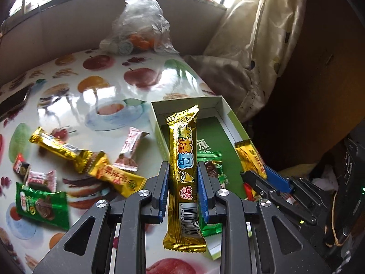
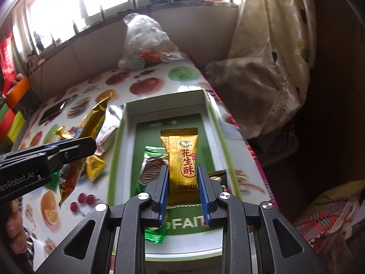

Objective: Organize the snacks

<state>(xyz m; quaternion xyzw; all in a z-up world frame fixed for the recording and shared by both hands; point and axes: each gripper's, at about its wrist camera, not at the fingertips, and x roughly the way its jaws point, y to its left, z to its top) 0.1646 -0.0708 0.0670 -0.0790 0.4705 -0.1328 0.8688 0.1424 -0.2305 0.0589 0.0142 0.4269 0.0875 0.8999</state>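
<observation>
My left gripper (image 1: 183, 173) is shut on a long gold snack bar (image 1: 182, 171) and holds it upright above the near left edge of the white-and-green box (image 1: 157, 132). My right gripper (image 2: 183, 175) is shut on a gold peanut-crisp packet (image 2: 181, 157) over the box (image 2: 118, 150). A green chocolate packet (image 2: 150, 166) lies inside the box. The right gripper shows in the left wrist view (image 1: 267, 178) with its packet. The left gripper shows in the right wrist view (image 2: 68, 148) with the bar (image 2: 89, 127).
Several loose snacks lie on the fruit-print tablecloth (image 1: 91, 86) to the left of the box: a gold bar (image 1: 59, 148), a gold packet (image 1: 116, 174), pink packets (image 1: 130, 148), a green packet (image 1: 41, 203). A clear plastic bag (image 1: 139, 25) stands at the far edge. A phone (image 1: 13, 102) lies far left.
</observation>
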